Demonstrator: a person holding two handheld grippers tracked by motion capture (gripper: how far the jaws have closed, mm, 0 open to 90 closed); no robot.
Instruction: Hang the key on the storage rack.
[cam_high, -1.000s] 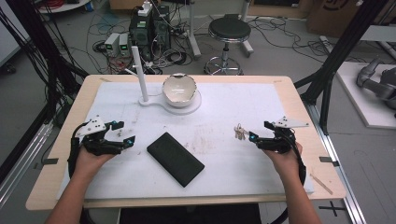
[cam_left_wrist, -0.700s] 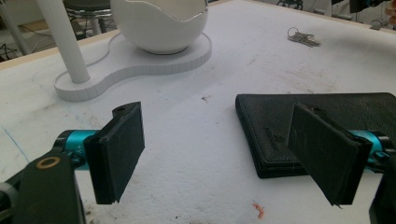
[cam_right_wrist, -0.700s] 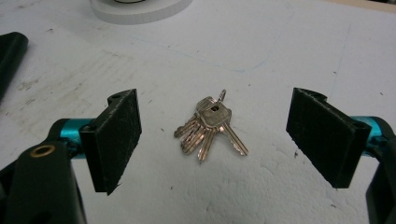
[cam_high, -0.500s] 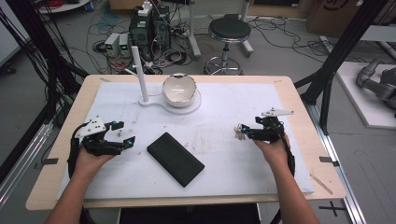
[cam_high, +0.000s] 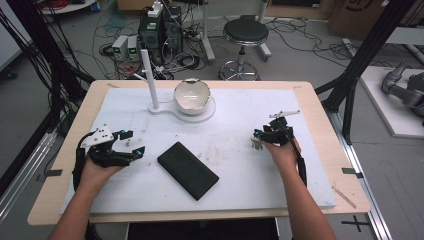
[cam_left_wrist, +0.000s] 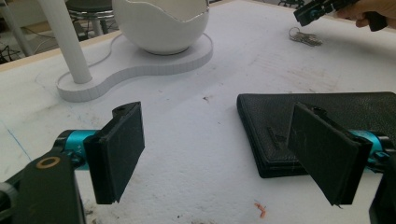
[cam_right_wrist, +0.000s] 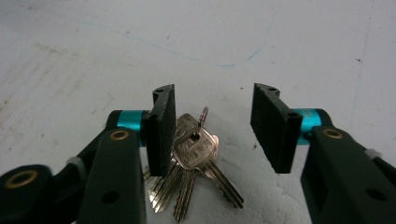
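**Right jaws closing in around the bunch of keys**

I have the right gripper (cam_right_wrist: 212, 128) set down over the bunch of keys (cam_right_wrist: 194, 168) on the white tabletop (cam_high: 240, 125). Its jaws have just been closing, but they stand apart: the keys lie between them, hard against the left-hand pad in the right gripper view, with a clear gap to the other pad, so nothing is gripped yet. The blades fan back toward the gripper's body, the ring end pointing away. The left gripper (cam_high: 127, 142) is well apart from the keys, jaws wide open and empty, just beside the black wallet (cam_high: 187, 170). I count one bunch of keys, one wallet and one white cracked-egg bowl (cam_high: 191, 94) on a stand with one white post (cam_high: 149, 80).
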